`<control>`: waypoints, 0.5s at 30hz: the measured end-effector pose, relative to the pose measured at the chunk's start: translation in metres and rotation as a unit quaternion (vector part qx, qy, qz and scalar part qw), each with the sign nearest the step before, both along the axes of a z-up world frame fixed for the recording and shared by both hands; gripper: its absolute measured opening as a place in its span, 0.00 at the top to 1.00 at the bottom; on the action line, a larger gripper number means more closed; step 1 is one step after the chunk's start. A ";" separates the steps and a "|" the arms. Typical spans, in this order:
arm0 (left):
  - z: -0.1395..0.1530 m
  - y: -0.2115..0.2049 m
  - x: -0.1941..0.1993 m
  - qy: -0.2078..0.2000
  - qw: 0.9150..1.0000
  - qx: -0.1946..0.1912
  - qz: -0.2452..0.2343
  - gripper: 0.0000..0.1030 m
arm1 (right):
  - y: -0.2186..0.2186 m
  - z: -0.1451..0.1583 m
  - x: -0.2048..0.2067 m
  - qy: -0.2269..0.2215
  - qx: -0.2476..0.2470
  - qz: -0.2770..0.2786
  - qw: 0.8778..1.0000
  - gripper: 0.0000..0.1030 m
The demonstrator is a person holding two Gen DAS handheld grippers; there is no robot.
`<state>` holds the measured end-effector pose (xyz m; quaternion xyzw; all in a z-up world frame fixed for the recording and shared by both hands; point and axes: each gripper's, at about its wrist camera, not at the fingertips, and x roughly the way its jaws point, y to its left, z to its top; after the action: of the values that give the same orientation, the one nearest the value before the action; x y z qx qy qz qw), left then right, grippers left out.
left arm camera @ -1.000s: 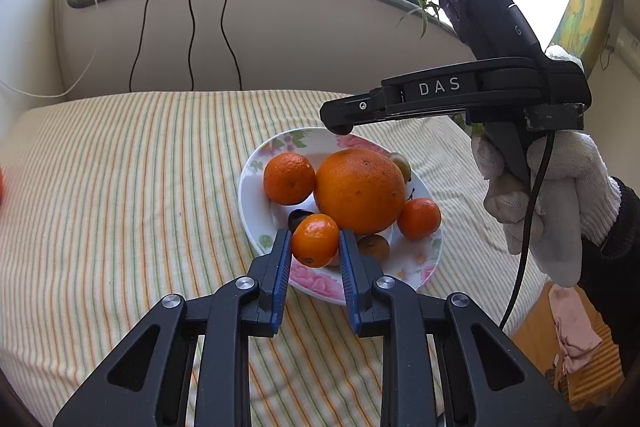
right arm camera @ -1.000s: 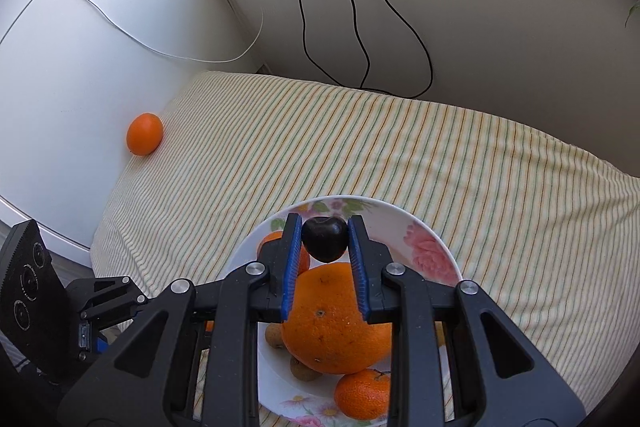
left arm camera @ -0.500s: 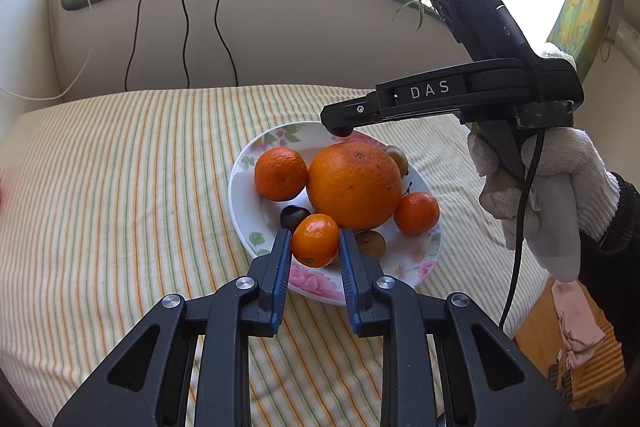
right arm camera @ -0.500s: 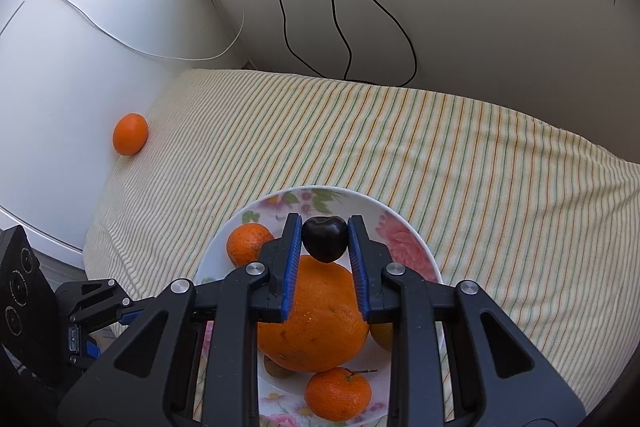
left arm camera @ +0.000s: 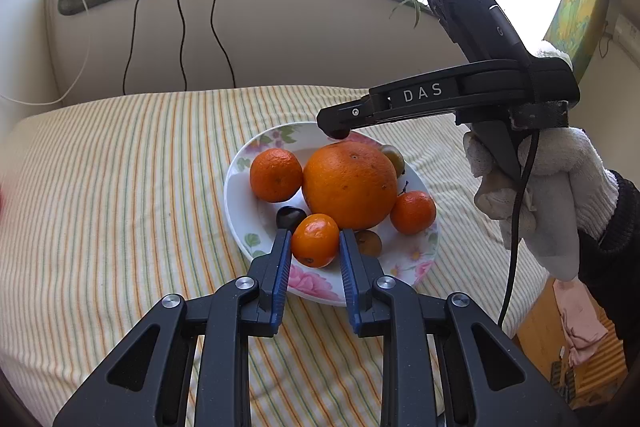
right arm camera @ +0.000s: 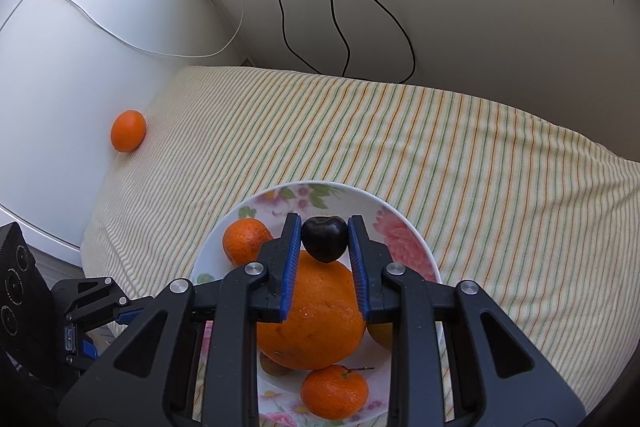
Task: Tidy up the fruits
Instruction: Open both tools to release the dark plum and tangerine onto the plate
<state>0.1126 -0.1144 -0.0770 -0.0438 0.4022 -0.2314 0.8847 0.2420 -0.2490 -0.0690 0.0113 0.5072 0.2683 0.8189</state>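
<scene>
Two hand-held grippers over a flowered plate (left arm camera: 240, 203) of fruit on a striped cloth (left arm camera: 120, 187). Left gripper (left arm camera: 313, 247) is pinched on a small oval mandarin (left arm camera: 315, 239), its long axis running roughly up-down in the left wrist view, just above the plate's near rim w/ a dark cherry on the plate (left arm camera: 289, 216) right beside it. Right gripper (right arm camera: 323, 239) is clamped on a dark cherry (right arm camera: 324, 238), poised directly over the big orange (right arm camera: 312, 319) in the plate's middle (a white-gloved hand (left arm camera: 532, 195) holds that tool, seen from the left camera). Other fruit on the plate: a mandarin (left arm camera: 276, 175) at left, another (left arm camera: 413, 212) at right, a brownish fruit (left arm camera: 368, 242) and a greenish one (left arm camera: 393, 157) near the orange. One stray orange fruit (right arm camera: 128, 130) lies on the cloth's far-left edge against a white wall, well apart from the plate; the left hand's side looks nearer to it. Likely next: set both held pieces down on free plate area; the big orange crowds the centre, so bare rim space towards the back-left looks easiest. Cables (right arm camera: 340, 7) hang behind, clear of the work.
</scene>
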 end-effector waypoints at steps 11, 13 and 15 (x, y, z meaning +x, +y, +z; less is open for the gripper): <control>0.004 -0.002 -0.004 -0.013 1.000 0.011 0.004 0.49 | -0.001 0.003 -0.004 -0.011 -0.003 0.002 1.000 0.43; 0.006 -0.003 -0.004 -0.016 1.000 0.012 0.004 0.42 | -0.001 0.005 -0.004 -0.014 0.000 0.002 1.000 0.40; 0.008 -0.003 -0.004 -0.020 1.000 0.018 0.010 0.27 | -0.002 0.008 -0.005 -0.019 0.004 -0.001 1.000 0.31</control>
<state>0.1088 -0.1172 -0.0690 -0.0275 0.3882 -0.2167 0.8953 0.2371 -0.2512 -0.0612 0.0096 0.4901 0.2699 0.8287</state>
